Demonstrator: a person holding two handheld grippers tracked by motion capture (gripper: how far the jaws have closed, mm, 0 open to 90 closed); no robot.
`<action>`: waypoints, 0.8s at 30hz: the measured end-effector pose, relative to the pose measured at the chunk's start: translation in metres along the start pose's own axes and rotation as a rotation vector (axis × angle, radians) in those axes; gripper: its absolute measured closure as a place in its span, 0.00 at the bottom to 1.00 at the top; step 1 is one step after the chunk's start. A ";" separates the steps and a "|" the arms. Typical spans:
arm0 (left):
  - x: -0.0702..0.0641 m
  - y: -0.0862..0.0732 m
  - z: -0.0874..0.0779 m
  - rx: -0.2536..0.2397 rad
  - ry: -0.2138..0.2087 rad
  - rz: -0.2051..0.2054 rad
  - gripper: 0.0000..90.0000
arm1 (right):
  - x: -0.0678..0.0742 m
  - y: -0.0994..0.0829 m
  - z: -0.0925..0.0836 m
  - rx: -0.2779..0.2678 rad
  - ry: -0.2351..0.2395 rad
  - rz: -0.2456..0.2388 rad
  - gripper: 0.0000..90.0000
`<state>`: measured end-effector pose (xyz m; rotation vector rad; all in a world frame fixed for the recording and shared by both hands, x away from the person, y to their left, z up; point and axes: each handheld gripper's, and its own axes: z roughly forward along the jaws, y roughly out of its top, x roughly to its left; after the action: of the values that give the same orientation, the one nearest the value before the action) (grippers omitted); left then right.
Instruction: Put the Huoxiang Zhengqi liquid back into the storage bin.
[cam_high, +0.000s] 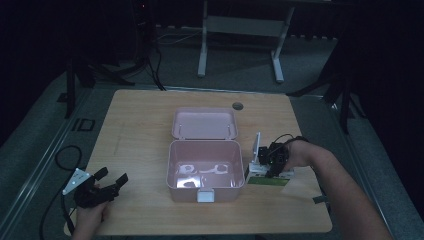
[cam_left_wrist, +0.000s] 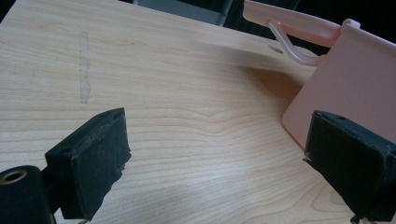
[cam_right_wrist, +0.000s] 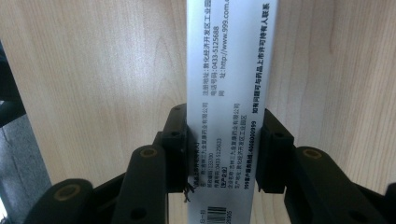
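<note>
A white medicine carton (cam_right_wrist: 229, 56) with black print and a green face (cam_high: 267, 179) lies on the wooden table just right of the pink box. My right gripper (cam_right_wrist: 224, 140) points down on it, its pads pressed against the carton's two long sides; in the high view this gripper (cam_high: 269, 169) sits over the carton's left part. The pink box (cam_high: 172, 165) stands in the middle of the table with its lid (cam_high: 205, 124) folded back flat behind it. My left gripper (cam_high: 112, 175) rests open near the front left corner, nothing between its jaws, and the pink box's wall (cam_left_wrist: 355, 84) rises ahead on its right.
The table (cam_high: 140, 125) has a round cable hole (cam_high: 237, 106) near its far edge. Bare wood spreads left of the pink box, and I see it ahead of the left gripper (cam_left_wrist: 219, 154). A desk frame (cam_high: 240, 45) stands on the floor behind.
</note>
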<state>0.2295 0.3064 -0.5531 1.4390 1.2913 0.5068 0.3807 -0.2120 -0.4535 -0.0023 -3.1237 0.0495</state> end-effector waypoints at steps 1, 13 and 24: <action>0.000 0.000 0.000 0.000 0.000 -0.001 0.08 | 0.000 0.000 0.000 -0.002 -0.001 0.000 0.69; 0.001 0.000 0.000 -0.002 0.005 -0.006 0.08 | 0.002 -0.001 -0.016 0.006 -0.013 0.025 0.69; 0.001 0.000 -0.001 0.000 0.013 -0.004 0.08 | 0.007 0.002 -0.067 -0.018 -0.068 0.086 0.69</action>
<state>0.2294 0.3080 -0.5533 1.4347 1.3045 0.5143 0.3746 -0.2077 -0.3865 -0.1389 -3.1901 0.0233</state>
